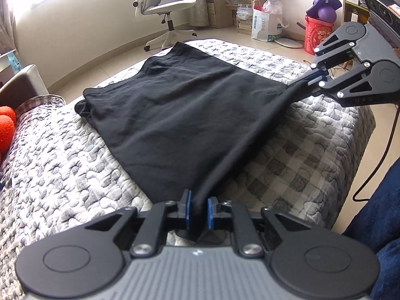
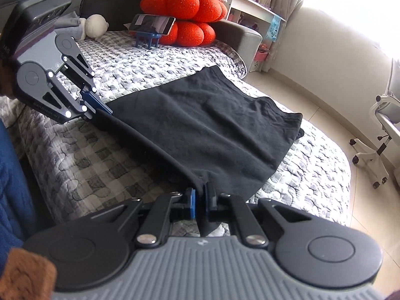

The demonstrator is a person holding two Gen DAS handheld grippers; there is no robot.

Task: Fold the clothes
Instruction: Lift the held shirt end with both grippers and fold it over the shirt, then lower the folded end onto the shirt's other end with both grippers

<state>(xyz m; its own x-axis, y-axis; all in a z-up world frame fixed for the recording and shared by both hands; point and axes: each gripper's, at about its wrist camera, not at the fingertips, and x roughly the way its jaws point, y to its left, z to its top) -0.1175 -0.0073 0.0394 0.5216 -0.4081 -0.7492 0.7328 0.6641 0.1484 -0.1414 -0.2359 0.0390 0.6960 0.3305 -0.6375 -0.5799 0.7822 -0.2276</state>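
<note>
A: Quilted grey bed [image 1: 62,175], bedroom. Black garment [image 1: 175,105] flat on it, far end toward the office chair [image 1: 162,7].

B: Grip state?

A: Left gripper [image 1: 198,208] pinching one near corner, right gripper [image 2: 200,201] pinching the other. Hem is taut between them.

B: Axis?

A: Long axis runs straight away from both. Neither is nearer. Likely fold: carry the hem toward the far end.
</note>
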